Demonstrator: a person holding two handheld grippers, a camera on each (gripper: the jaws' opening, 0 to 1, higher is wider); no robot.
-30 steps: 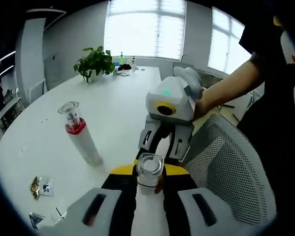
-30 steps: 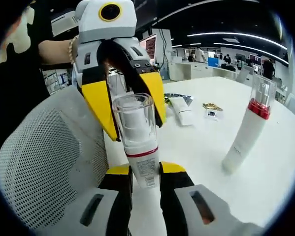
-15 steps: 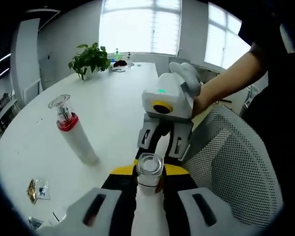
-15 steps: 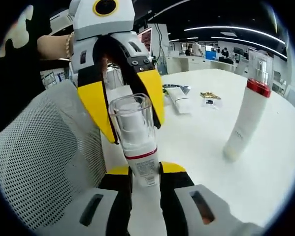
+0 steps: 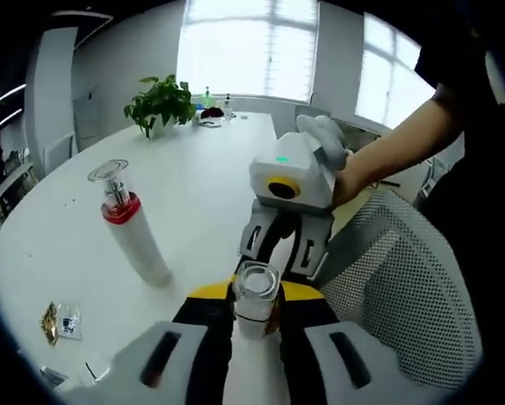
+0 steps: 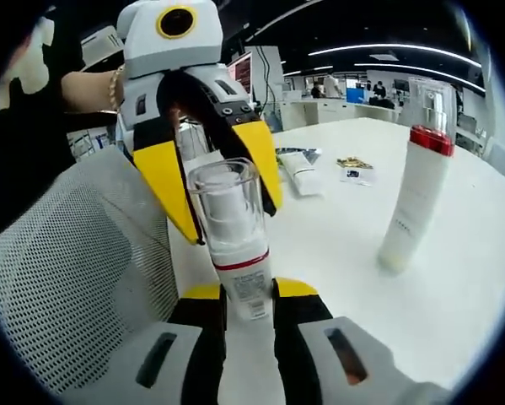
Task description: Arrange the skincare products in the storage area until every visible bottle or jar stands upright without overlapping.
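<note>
Tall pump bottle (image 6: 415,173) upright on table (image 6: 454,295); small bottle (image 6: 233,236) pinched w/ right claw (image 6: 248,297), left claw (image 5: 254,297) pinching too, tube (image 6: 303,180) flat — abt halfway.

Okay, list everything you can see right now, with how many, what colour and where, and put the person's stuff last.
tall bottle: one, white with red band and clear cap, upright on the table
small bottle: one, white with clear cap, held above the table edge between the two claws
tube: one, white, lying on the table
small packets: a few, gold and white, flat on the table beside the tube
potted plant: one, green, at the table's far end
table: one, white
mesh chair: one, grey, at the table edge
left claw: one, yellow and black, shut on the small bottle's cap end
right claw: one, yellow and black, shut on its base
forearm: one, bare, holding the right claw
</note>
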